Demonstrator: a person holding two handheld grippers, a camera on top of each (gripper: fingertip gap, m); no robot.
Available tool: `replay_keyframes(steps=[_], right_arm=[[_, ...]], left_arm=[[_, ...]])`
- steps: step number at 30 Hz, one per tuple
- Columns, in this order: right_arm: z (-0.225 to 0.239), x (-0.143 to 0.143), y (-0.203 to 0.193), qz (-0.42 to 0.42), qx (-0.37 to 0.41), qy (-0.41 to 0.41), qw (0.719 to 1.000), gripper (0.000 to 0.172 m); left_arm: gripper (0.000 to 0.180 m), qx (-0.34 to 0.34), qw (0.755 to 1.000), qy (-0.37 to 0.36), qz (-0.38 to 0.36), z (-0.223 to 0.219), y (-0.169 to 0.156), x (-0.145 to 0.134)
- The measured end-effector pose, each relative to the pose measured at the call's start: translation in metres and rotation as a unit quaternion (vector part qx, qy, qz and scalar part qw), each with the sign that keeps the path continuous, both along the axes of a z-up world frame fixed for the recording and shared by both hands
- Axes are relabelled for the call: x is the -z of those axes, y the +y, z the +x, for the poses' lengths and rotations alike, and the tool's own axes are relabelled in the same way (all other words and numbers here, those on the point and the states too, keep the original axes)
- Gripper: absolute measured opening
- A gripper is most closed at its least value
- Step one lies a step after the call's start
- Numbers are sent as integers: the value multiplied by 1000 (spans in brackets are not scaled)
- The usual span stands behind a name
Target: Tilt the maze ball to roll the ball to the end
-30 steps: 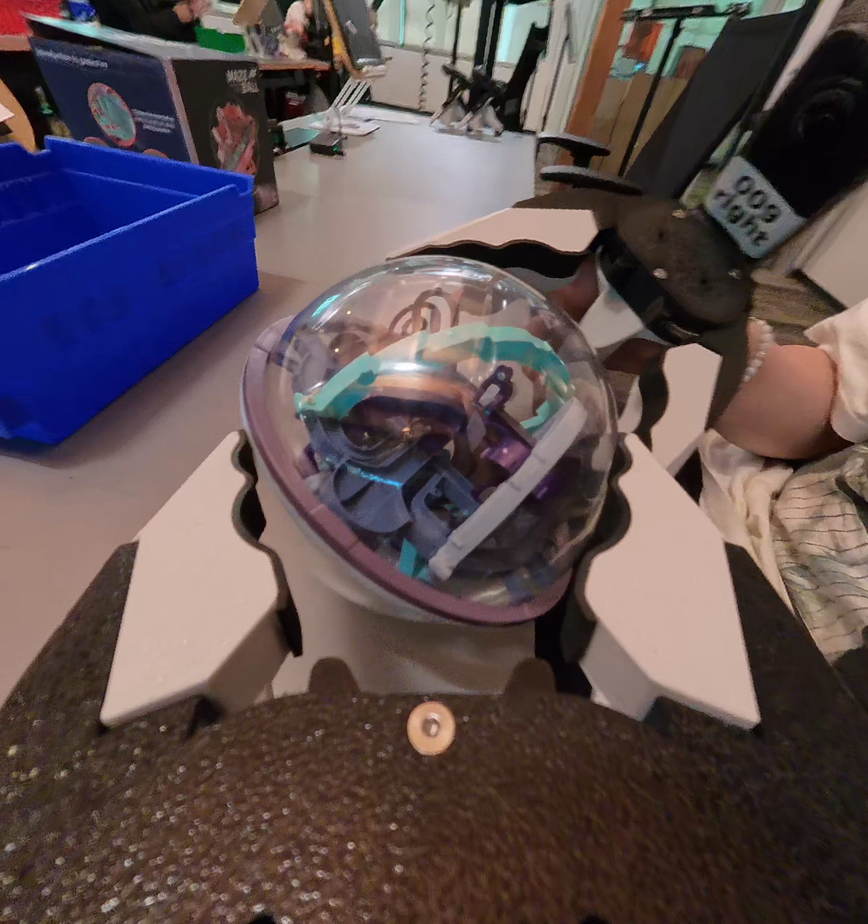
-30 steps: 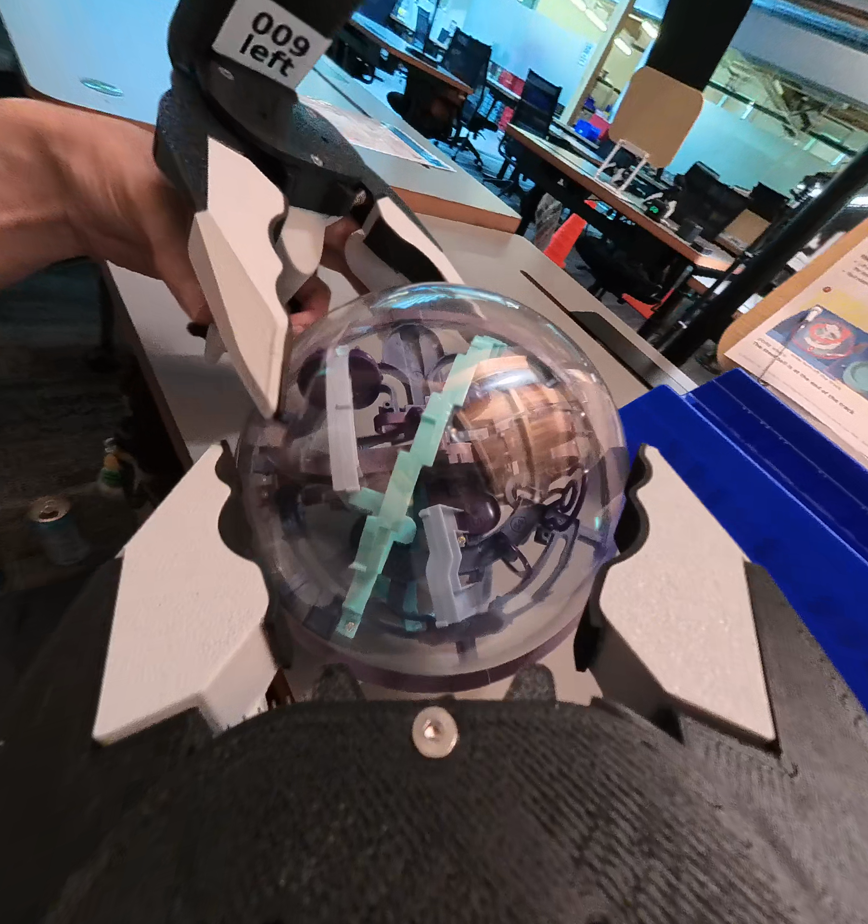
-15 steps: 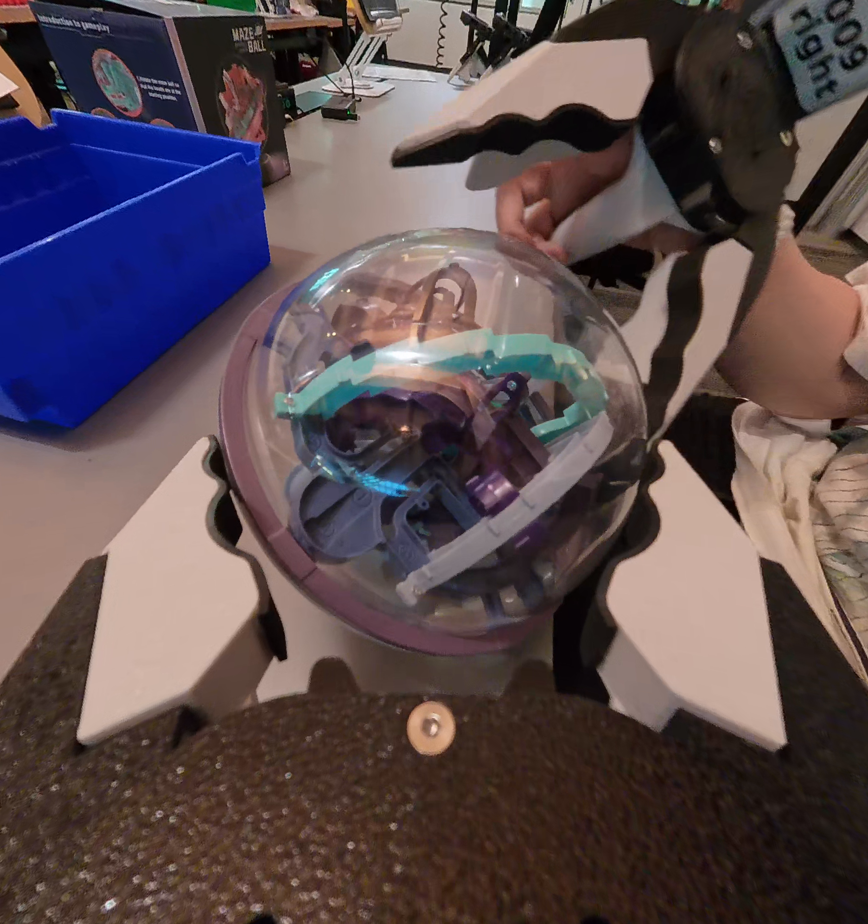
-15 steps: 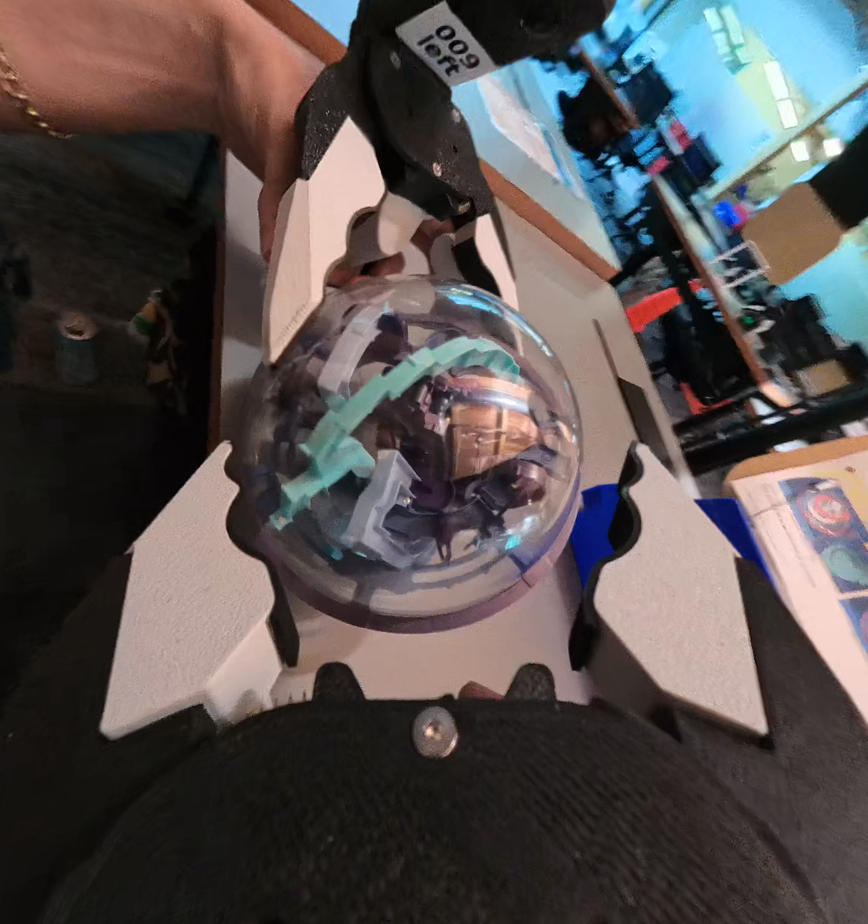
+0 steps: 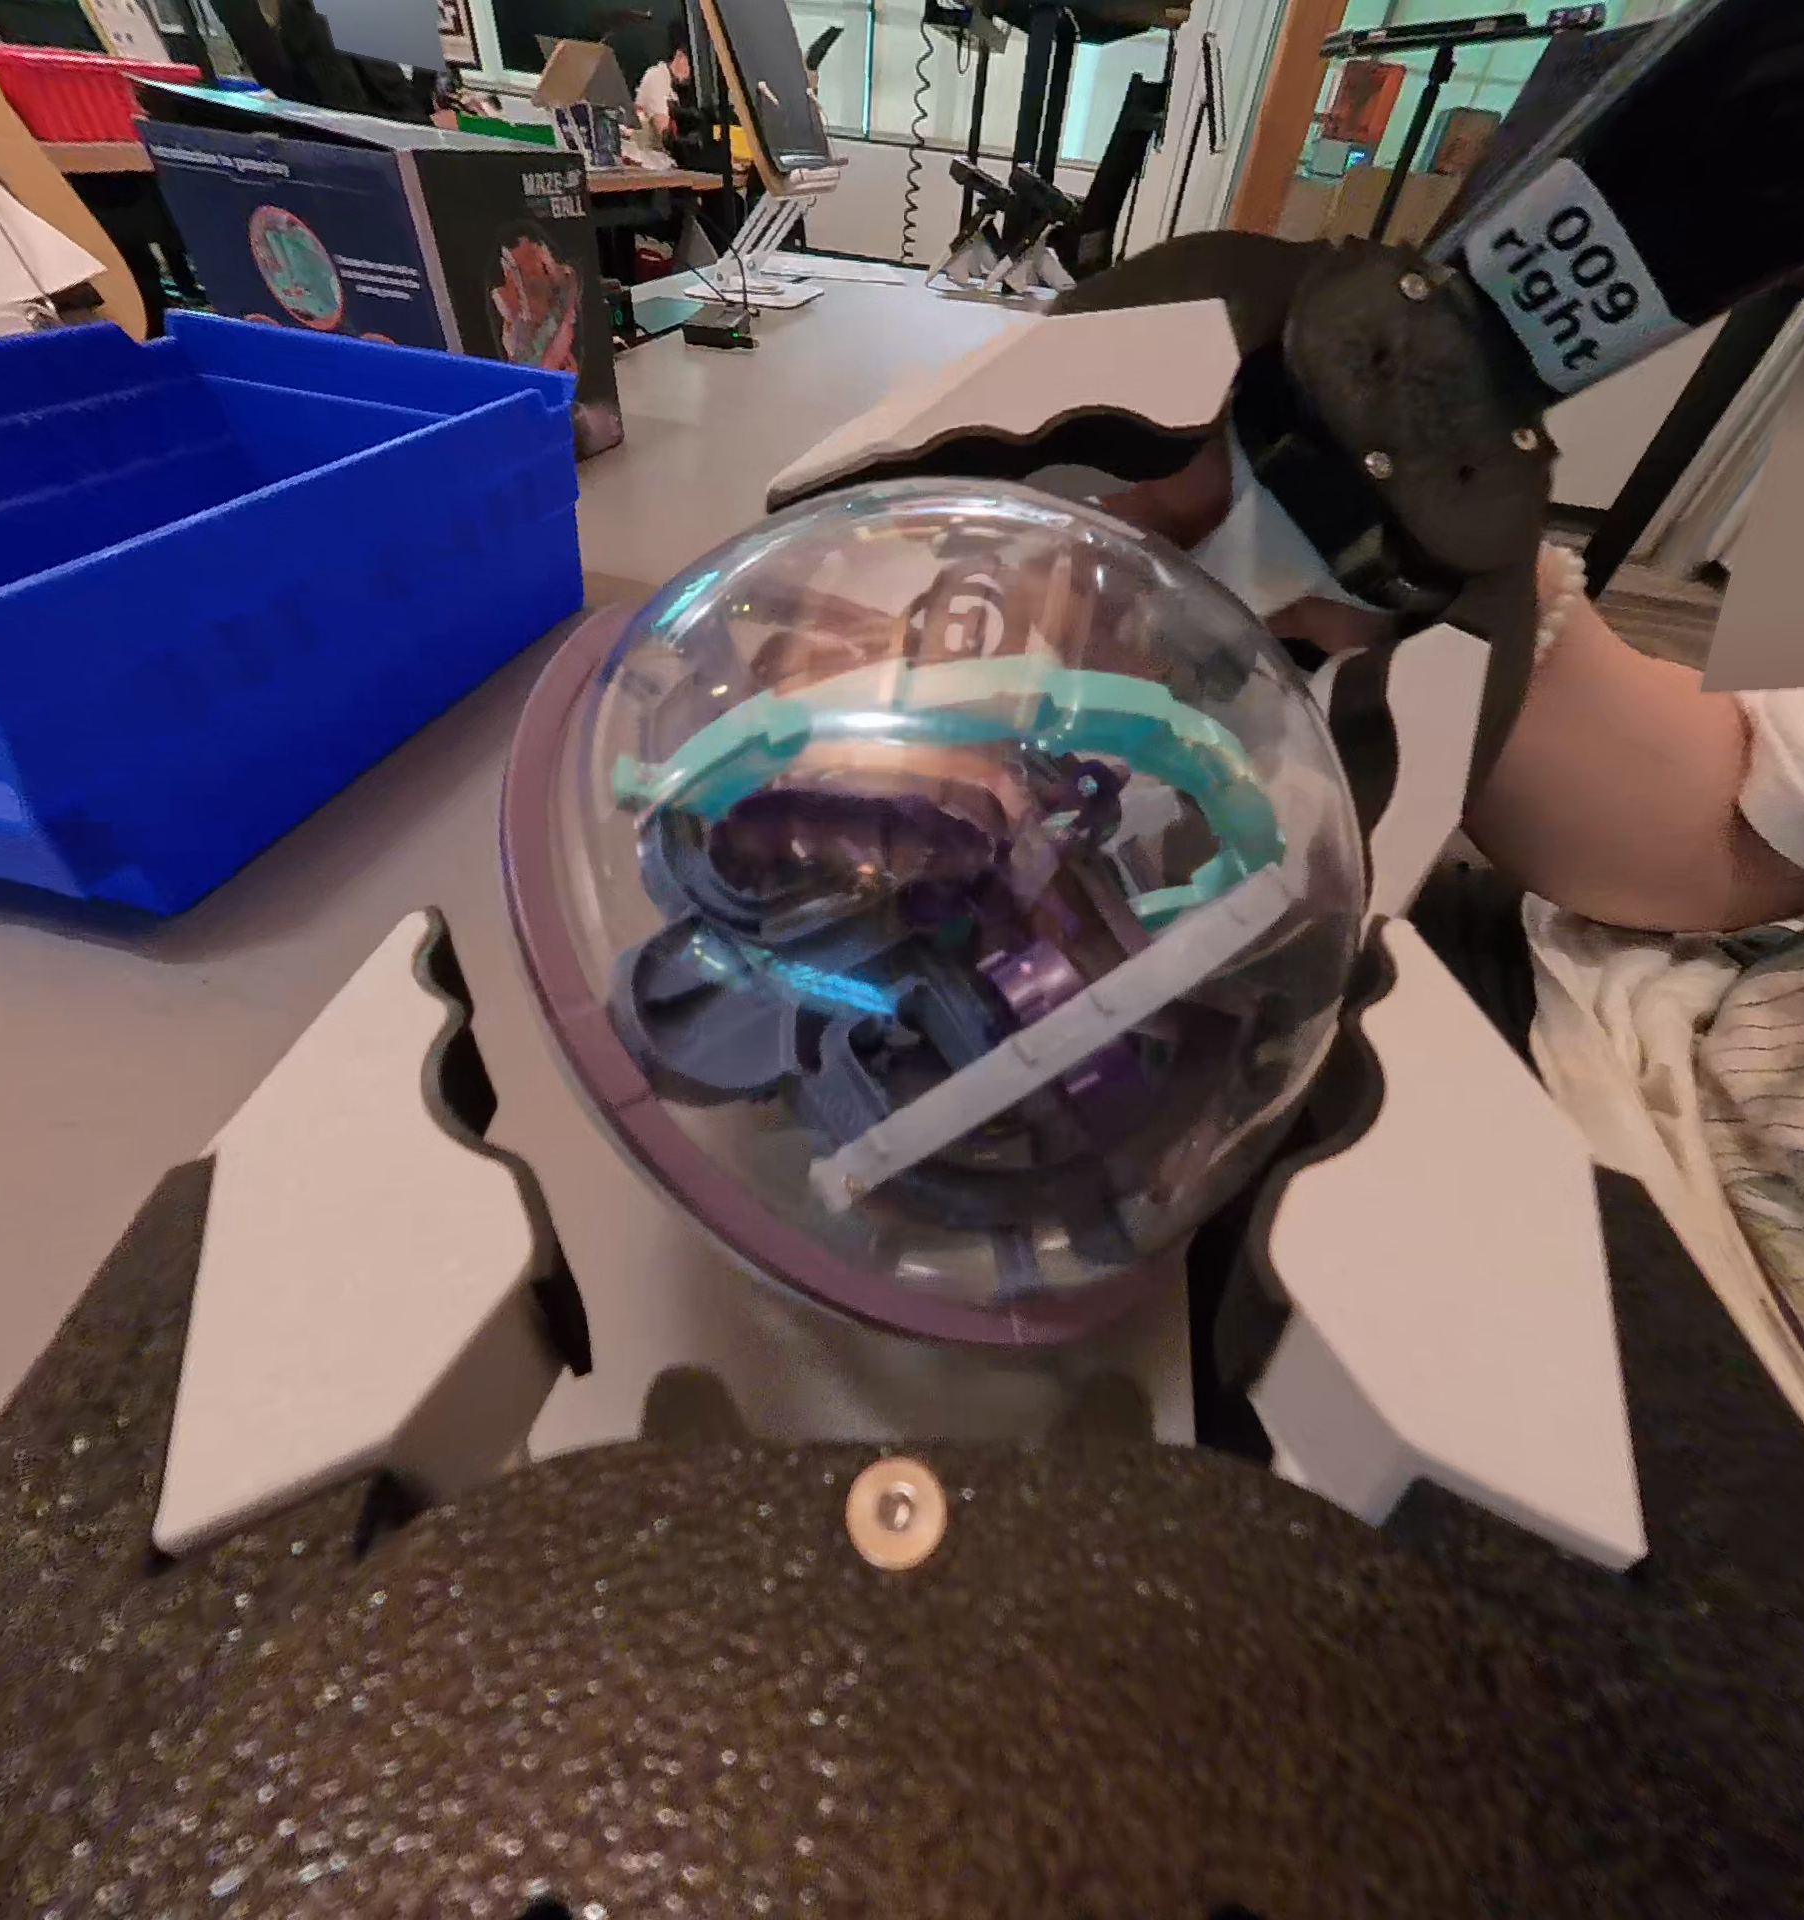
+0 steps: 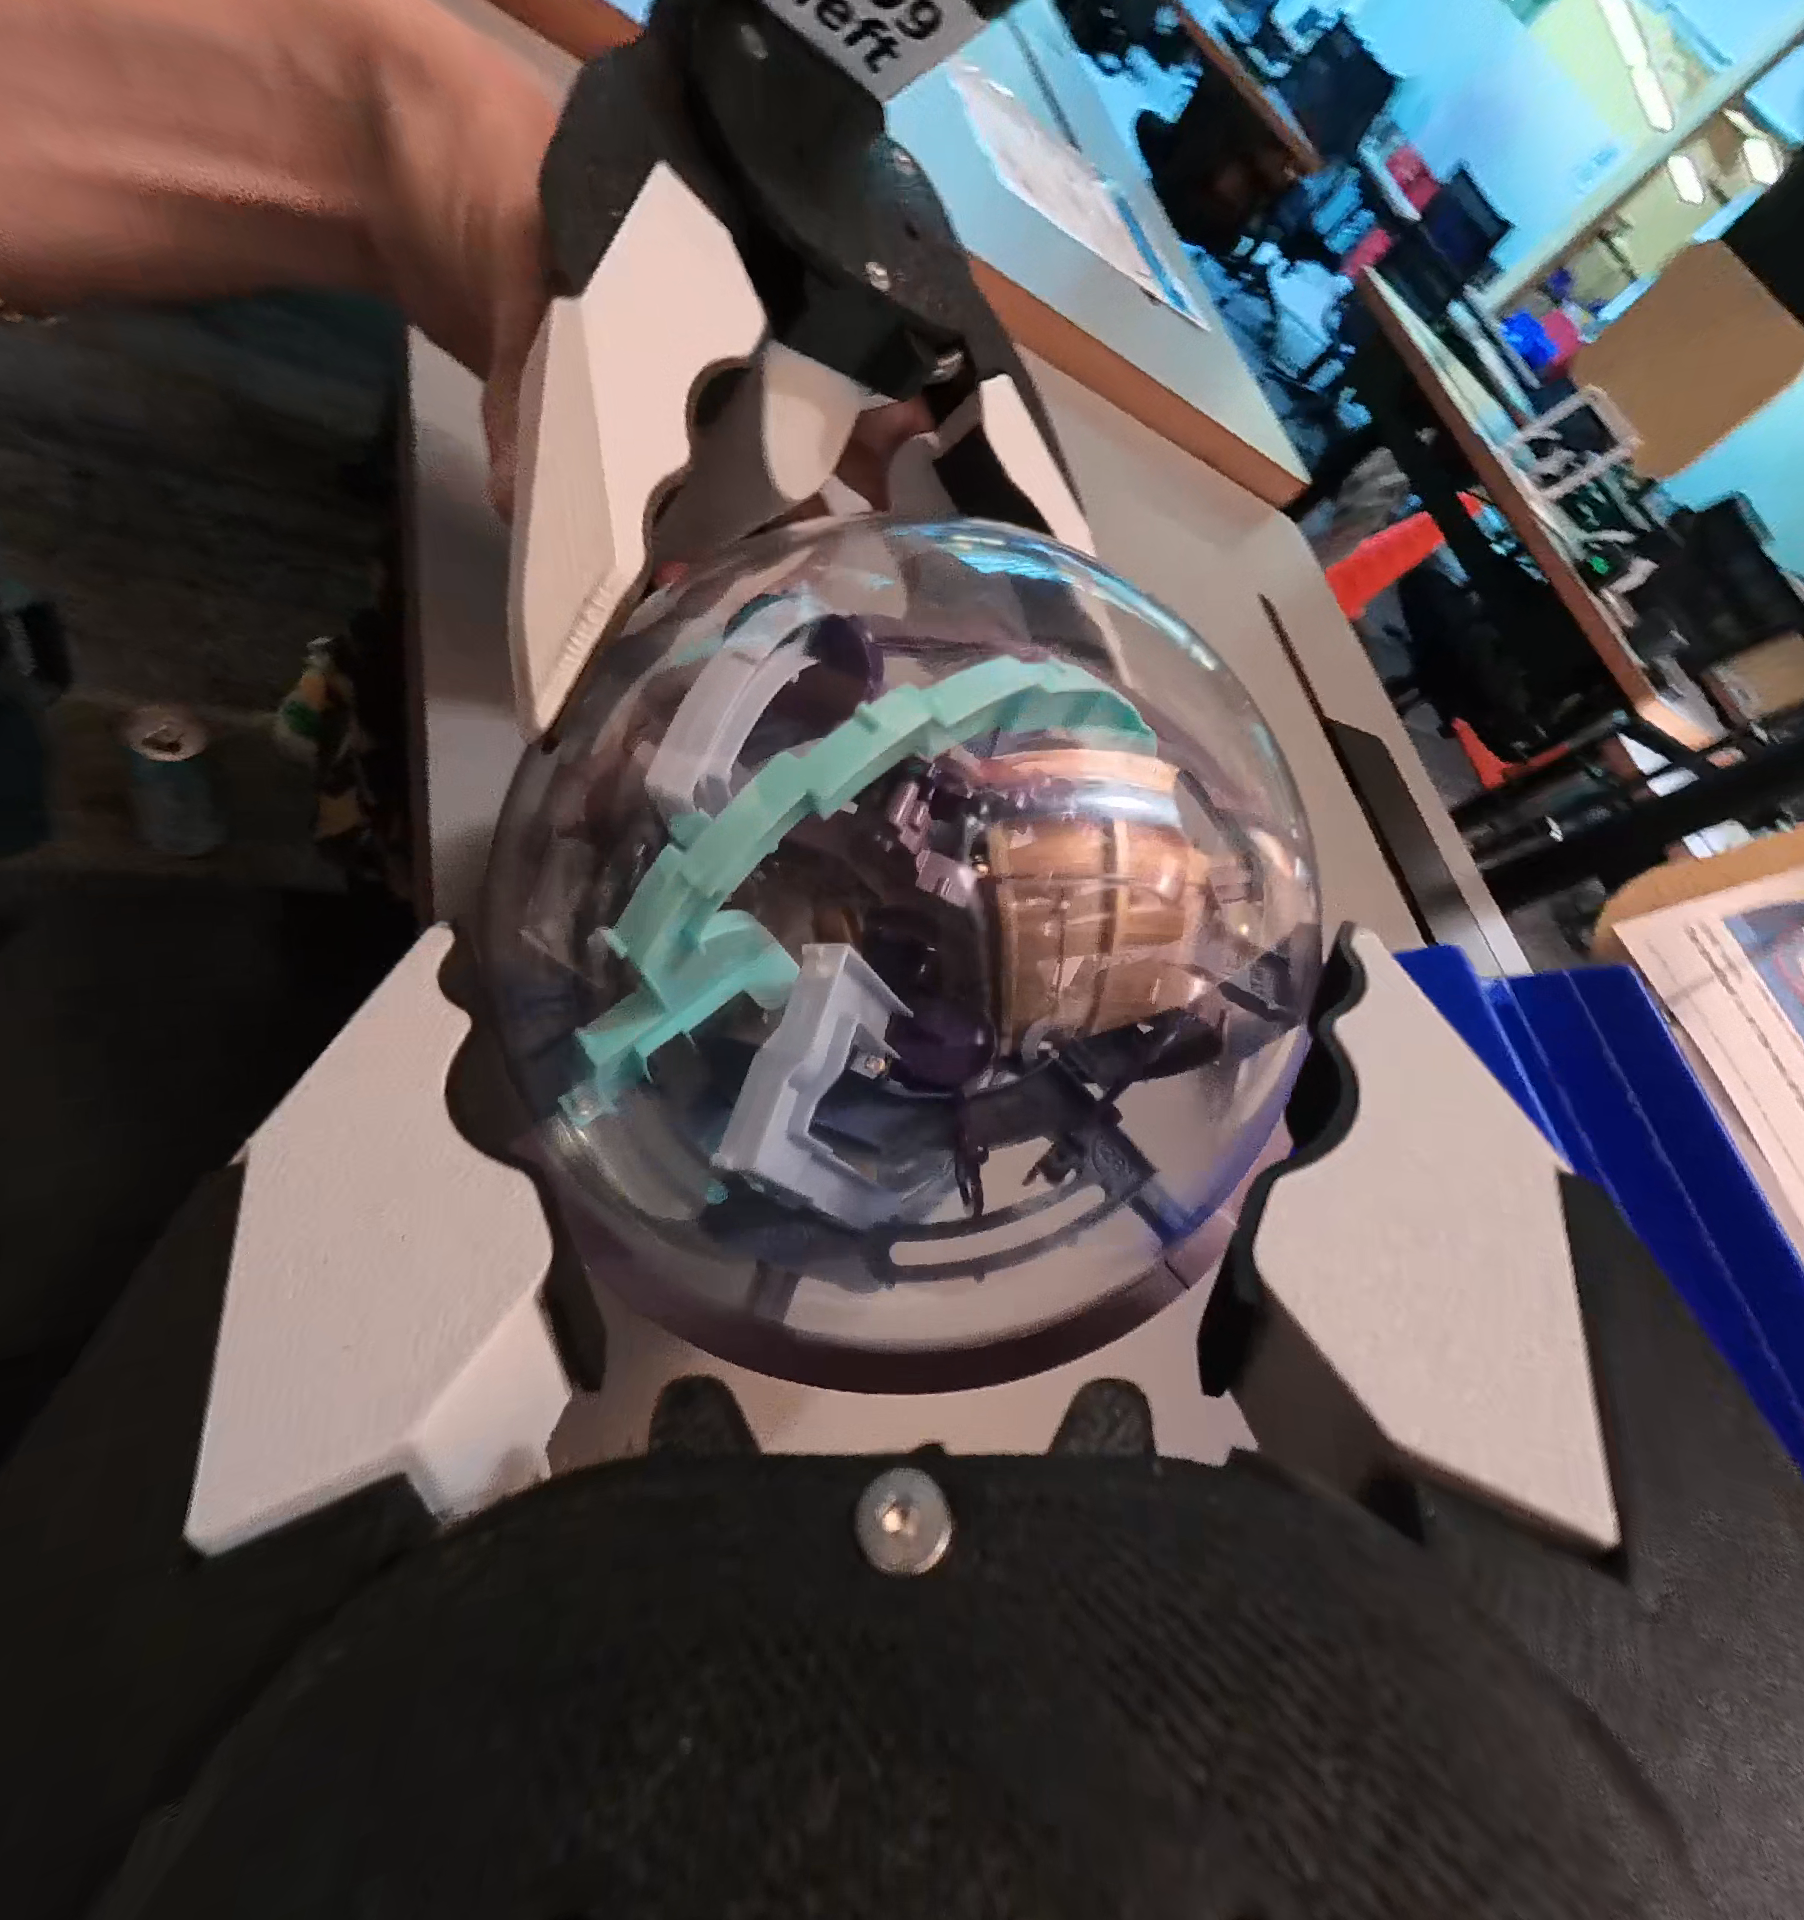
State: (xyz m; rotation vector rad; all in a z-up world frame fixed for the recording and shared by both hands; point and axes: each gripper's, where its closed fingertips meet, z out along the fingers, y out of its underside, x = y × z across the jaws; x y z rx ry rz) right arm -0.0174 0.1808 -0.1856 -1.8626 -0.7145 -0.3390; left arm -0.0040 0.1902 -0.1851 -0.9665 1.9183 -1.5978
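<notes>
The maze ball point(image 5: 929, 883) is a clear sphere with a purple rim and teal, grey and purple tracks inside. It sits deep between the fingers of my left gripper point(image 5: 908, 966), which is shut on its sides. My right gripper point(image 6: 893, 1029) is shut on the same ball point(image 6: 898, 935) from the opposite side. Its pads press both flanks. In the left wrist view one right finger point(image 5: 1023, 384) lies over the top of the ball. In the right wrist view a left finger point(image 6: 576, 499) reaches the ball's far edge. I cannot make out the small rolling ball inside.
A blue bin point(image 5: 254, 623) stands on the grey table point(image 5: 98, 1091) to the left, also in the right wrist view point(image 6: 1656, 1091). A dark printed box point(image 5: 389, 239) stands behind it. A printed sheet point(image 6: 1791, 987) lies past the bin. A person's arm point(image 5: 1625, 810) is at the right.
The ball has slid deeper into the left jaws, which spread wider around it. The right gripper swung up over the ball, then came back down, and the ball tilted with it.
</notes>
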Motion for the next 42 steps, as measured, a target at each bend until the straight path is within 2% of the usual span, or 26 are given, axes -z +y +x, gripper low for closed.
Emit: replay_keyframes(steps=[2,6,9,12,16,17,20,22,24,27,34,42], right_arm=[[2,-1,1,17,38,8,999,150],[5,-8,2,72,121,76,987,145],[4,-8,1,94,150,87,980,144],[-3,-8,-3,95,106,51,989,141],[-5,3,-21,35,-8,-62,997,145],[-1,6,-24,14,-25,-67,997,147],[14,-1,-20,14,-49,-34,998,139],[9,0,-17,17,-96,-17,995,143],[4,4,-12,21,-107,-8,994,150],[3,6,-6,32,-80,19,996,153],[-4,12,2,12,33,136,990,153],[-1,10,3,24,86,179,980,151]], left_arm=[[156,-5,1000,-1,5,1,2,1],[151,-4,999,-12,33,1,0,2],[147,8,999,-22,40,0,-5,1],[150,15,999,-22,26,-3,-4,2],[149,22,999,-23,9,-5,-3,2],[149,21,1000,-23,2,-4,-4,1],[149,27,999,-24,-15,-3,-7,-1],[149,38,999,-22,-21,-4,-11,0],[149,44,998,-18,-30,-4,-14,0],[149,44,997,-14,-60,-4,-10,-3],[148,47,983,-23,-174,-4,-1,-21],[137,5,983,-82,-164,-2,15,-34]])
